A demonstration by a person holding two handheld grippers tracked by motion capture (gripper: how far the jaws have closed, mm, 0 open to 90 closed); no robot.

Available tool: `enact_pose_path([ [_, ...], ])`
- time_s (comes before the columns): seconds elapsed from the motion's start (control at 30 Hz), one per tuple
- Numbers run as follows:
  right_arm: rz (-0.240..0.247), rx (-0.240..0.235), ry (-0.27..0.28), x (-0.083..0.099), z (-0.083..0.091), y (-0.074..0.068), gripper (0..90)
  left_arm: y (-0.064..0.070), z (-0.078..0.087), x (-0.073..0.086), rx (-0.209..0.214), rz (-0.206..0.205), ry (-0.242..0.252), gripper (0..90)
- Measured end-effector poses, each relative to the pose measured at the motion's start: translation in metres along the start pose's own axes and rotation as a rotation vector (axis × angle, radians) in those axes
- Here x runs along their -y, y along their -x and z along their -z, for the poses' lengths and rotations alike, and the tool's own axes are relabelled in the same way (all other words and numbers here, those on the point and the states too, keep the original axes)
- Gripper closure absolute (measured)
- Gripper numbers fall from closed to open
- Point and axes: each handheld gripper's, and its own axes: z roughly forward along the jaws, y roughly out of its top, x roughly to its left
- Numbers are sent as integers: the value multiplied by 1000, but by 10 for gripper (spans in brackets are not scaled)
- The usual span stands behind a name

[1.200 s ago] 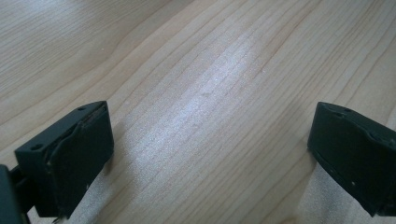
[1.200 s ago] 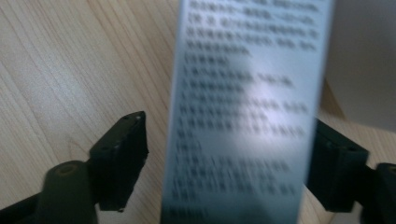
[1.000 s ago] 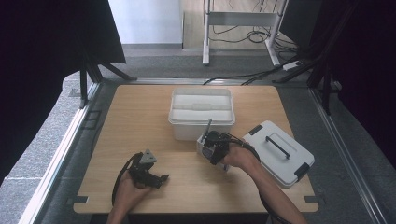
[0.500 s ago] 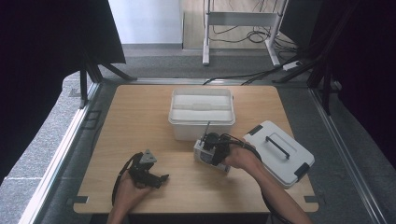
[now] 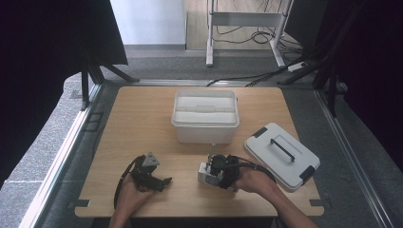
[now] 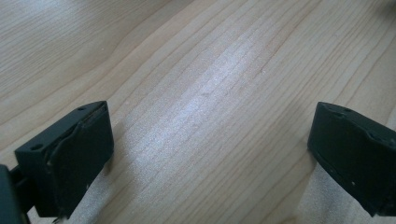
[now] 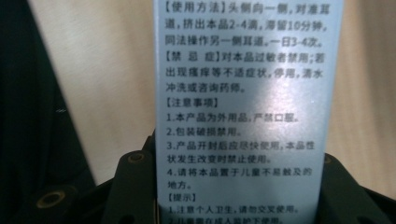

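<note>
My right gripper is shut on a small white box and holds it low over the table, in front of the open white bin. In the right gripper view the box stands upright between the jaws, its face covered in printed Chinese text; the right gripper clamps its lower part. My left gripper rests near the table's front left with its jaws wide apart. The left gripper view has the left gripper over bare wood with nothing between its fingers.
The bin's white lid with a grey handle lies flat at the right, close to my right forearm. The wooden table ends just behind both hands. A white stand and cables sit on the floor beyond the far edge.
My right gripper has carried the box from beside the bin's front wall toward the near edge and lower. The left gripper has stayed put.
</note>
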Motion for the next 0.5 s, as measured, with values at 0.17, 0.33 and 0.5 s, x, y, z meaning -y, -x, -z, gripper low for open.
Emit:
enact_pose_path([
  [0.17, 6, -3, 14, 11, -1, -19, 555, 0, 0, 0, -1, 1, 1, 2],
  [0.33, -4, 4, 11, 18, -4, -28, 553, 0, 0, 0, -1, 1, 2, 2],
  [0.5, -33, 9, 2, 21, -11, -28, 551, 0, 0, 0, -1, 1, 2, 2],
])
